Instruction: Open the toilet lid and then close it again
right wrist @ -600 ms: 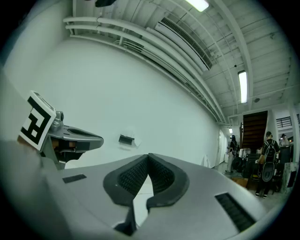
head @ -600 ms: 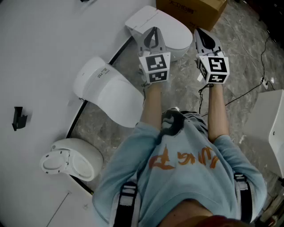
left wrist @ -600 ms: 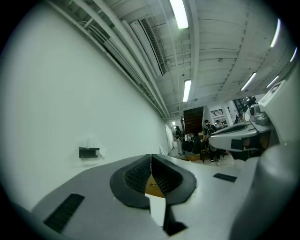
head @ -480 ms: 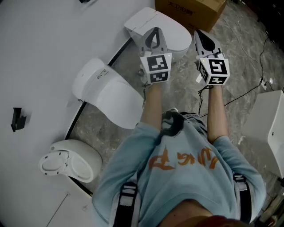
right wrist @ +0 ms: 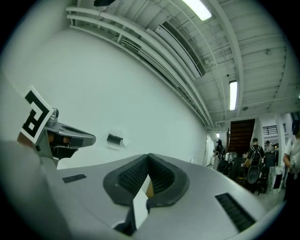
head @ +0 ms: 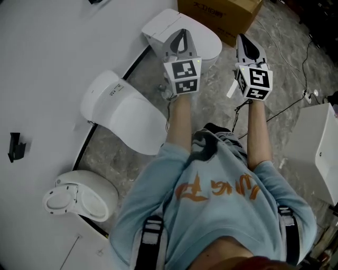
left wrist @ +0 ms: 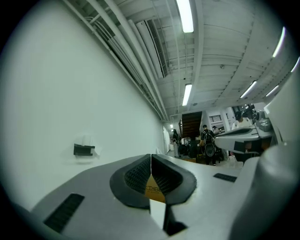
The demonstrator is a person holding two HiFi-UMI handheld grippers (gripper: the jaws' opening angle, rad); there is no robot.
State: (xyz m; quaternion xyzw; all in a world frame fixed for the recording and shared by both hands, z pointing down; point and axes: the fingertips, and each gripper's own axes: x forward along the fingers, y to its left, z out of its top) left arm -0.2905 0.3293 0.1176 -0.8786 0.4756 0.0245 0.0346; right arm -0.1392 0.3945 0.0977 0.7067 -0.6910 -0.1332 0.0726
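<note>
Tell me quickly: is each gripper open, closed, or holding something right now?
Left gripper: closed, holding nothing.
Right gripper: closed, holding nothing.

My left gripper (head: 181, 36) covers part of the far toilet (head: 156, 26) near the top of the head view. The cardboard box (head: 222, 13) is cut off by the top edge, and its print is too small to read. A white unit (head: 317, 150) runs off the right edge. The people (left wrist: 206, 143) deep in the left gripper view are too small to make out.
</note>
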